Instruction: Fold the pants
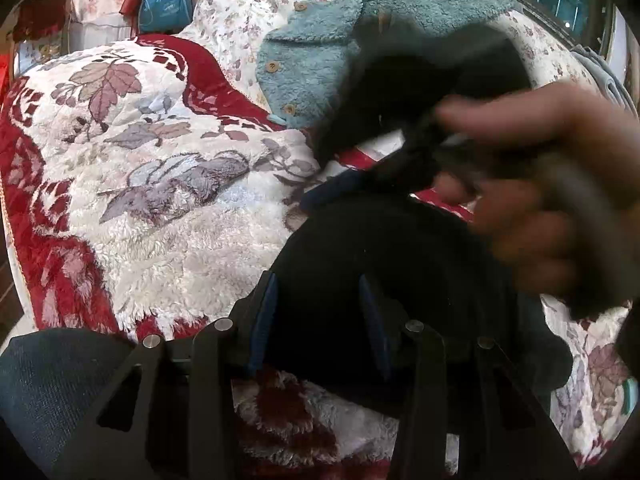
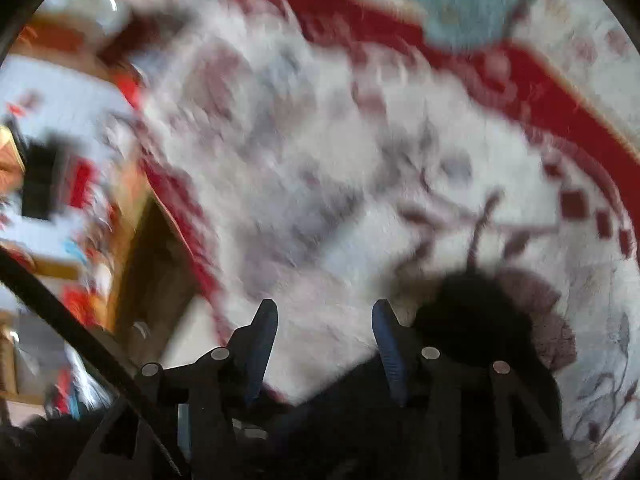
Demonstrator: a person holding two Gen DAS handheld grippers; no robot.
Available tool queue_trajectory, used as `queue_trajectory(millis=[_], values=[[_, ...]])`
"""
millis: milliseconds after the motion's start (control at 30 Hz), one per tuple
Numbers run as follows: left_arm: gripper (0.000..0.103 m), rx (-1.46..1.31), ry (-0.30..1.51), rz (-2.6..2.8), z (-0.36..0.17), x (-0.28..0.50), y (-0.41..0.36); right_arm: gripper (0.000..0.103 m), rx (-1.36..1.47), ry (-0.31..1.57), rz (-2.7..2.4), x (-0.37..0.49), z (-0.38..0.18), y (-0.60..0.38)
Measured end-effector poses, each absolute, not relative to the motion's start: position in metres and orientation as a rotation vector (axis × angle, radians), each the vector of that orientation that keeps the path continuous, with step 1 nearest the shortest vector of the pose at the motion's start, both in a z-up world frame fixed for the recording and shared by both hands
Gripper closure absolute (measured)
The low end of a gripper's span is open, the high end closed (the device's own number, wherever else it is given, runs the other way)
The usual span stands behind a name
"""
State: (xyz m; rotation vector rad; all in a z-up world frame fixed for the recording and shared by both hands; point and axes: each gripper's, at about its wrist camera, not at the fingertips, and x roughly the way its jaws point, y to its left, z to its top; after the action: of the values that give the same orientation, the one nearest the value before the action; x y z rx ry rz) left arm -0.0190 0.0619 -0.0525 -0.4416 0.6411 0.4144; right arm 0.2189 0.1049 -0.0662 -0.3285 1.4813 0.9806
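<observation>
The black pants (image 1: 384, 248) lie bunched on a fluffy white and red blanket (image 1: 172, 240). My left gripper (image 1: 318, 308) is shut on a thick fold of them, and black cloth fills the gap between its blue pads. Another part of the pants (image 1: 432, 80) hangs blurred above, in front of a teal jacket. A hand (image 1: 540, 200) holds the right gripper there, blurred, against that dark cloth. In the right wrist view my right gripper (image 2: 324, 320) has its jaws apart over the blanket (image 2: 320, 160) with nothing between them. The pants (image 2: 480, 320) lie just right of its right finger.
A teal fleece jacket (image 1: 320, 68) with wooden buttons lies on a floral quilt (image 1: 240, 20) behind the blanket. A blue bag (image 1: 164, 0) stands at the back left. The right wrist view is smeared by motion; the bed's edge and cluttered floor (image 2: 80, 200) show on its left.
</observation>
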Motion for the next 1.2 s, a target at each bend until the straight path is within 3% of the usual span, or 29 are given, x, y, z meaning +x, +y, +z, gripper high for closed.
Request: queue_trajectory(millis=[33, 67, 100, 300, 400, 500, 600, 633, 667, 767, 833, 967, 1067, 1200], values=[[0.061, -0.438, 0.642, 0.414, -0.053, -0.020, 0.061, 0.103, -0.298, 1.428, 0.874, 0.232, -0.067, 0.098], [0.061, -0.436, 0.640, 0.414, -0.053, -0.020, 0.061, 0.089, -0.354, 1.305, 0.655, 0.248, -0.063, 0.086], [0.061, -0.437, 0.639, 0.414, -0.053, -0.020, 0.061, 0.082, -0.449, 1.205, 0.447, 0.254, -0.060, 0.076], [0.061, -0.452, 0.633, 0.415, -0.053, -0.020, 0.062, 0.082, -0.059, 1.220, 0.811, 0.225, -0.009, 0.005], [0.061, -0.452, 0.633, 0.415, -0.053, -0.020, 0.062, 0.071, -0.053, 1.227, 1.036, 0.177, -0.001, -0.010], [0.058, -0.451, 0.633, 0.406, -0.054, -0.019, 0.061, 0.073, -0.370, 1.219, 0.907, 0.154, -0.038, -0.036], [0.056, -0.444, 0.634, 0.401, -0.054, -0.018, 0.059, 0.081, -0.229, 1.151, 0.895, 0.163, -0.043, -0.100], [0.056, -0.440, 0.635, 0.401, -0.054, -0.018, 0.058, 0.098, -0.147, 1.159, 0.868, 0.168, -0.044, -0.123], [0.056, -0.438, 0.635, 0.402, -0.054, -0.018, 0.057, 0.102, -0.081, 1.163, 0.861, 0.171, -0.042, -0.138], [0.056, -0.441, 0.639, 0.399, -0.053, -0.018, 0.057, 0.100, -0.104, 1.149, 0.767, 0.158, -0.034, -0.161], [0.056, -0.440, 0.643, 0.399, -0.053, -0.018, 0.058, 0.086, -0.120, 1.129, 0.628, 0.147, -0.023, -0.165], [0.056, -0.456, 0.649, 0.383, -0.051, -0.019, 0.060, 0.083, -0.051, 0.999, 0.808, 0.105, 0.000, -0.144], [0.056, -0.507, 0.673, 0.329, -0.041, -0.023, 0.069, 0.080, -0.327, 1.003, 0.788, 0.068, -0.040, -0.117], [0.053, -0.580, 0.635, 0.288, -0.009, -0.025, 0.109, 0.079, -0.023, 0.998, 0.759, 0.070, -0.036, -0.171]])
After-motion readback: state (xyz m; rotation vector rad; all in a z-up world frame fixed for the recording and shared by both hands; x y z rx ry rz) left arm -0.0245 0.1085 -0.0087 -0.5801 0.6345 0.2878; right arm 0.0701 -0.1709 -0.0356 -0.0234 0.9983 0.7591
